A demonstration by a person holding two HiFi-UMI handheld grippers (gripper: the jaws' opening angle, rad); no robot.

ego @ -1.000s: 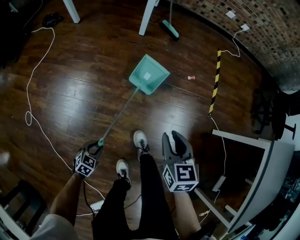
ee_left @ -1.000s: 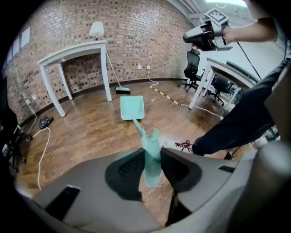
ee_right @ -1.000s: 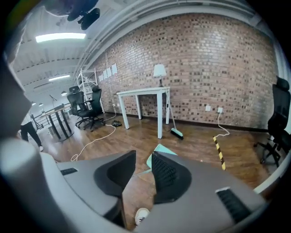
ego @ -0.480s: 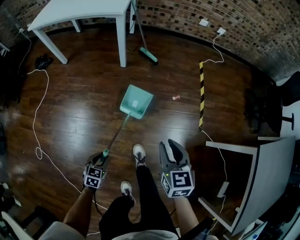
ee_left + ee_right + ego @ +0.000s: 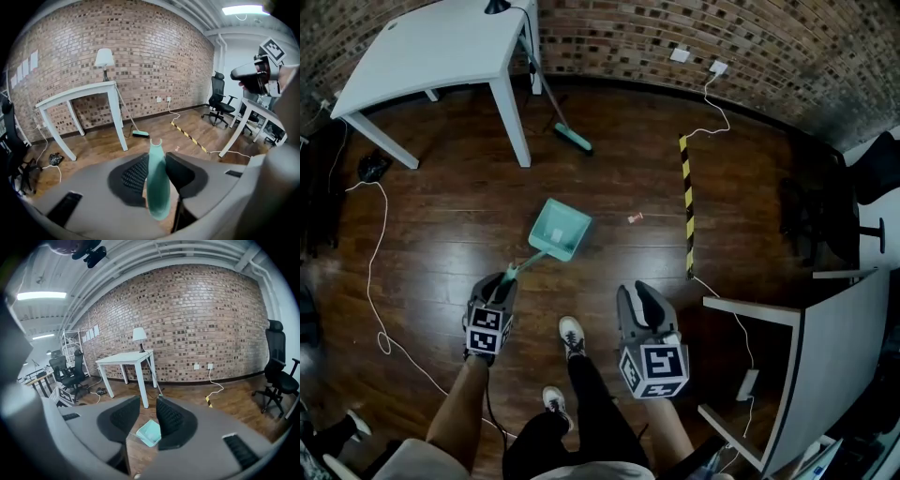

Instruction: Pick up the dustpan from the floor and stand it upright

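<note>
- Head view, looking steeply down on a dark wood floor (image 5: 441, 234): the left gripper (image 5: 502, 281) is clamped on the near tip of the dustpan (image 5: 560, 230) handle (image 5: 528, 261).
- From that grip the handle slants away and to the right, down to the teal pan, which sits low at the floor. Whether the pan touches the boards cannot be told.
- Left gripper view: the teal handle end stands pinched between the two dark pads, its notched tip poking out beyond them.
- Right gripper (image 5: 637, 295) hangs to the right of the person's shoes (image 5: 572, 333), well apart from the dustpan. Its jaws stand apart with nothing between them; in the right gripper view the pan shows far off through the gap.
- Far left is a white table (image 5: 441, 47) with a broom (image 5: 572, 139) leaning at its right leg, near the brick wall (image 5: 750, 47).
- Right of the pan lies a small red-and-white scrap (image 5: 634, 217), and beyond it a yellow-and-black striped strip (image 5: 685, 202).
- Along the left side a white cable (image 5: 380, 272) loops over the floor.
</note>
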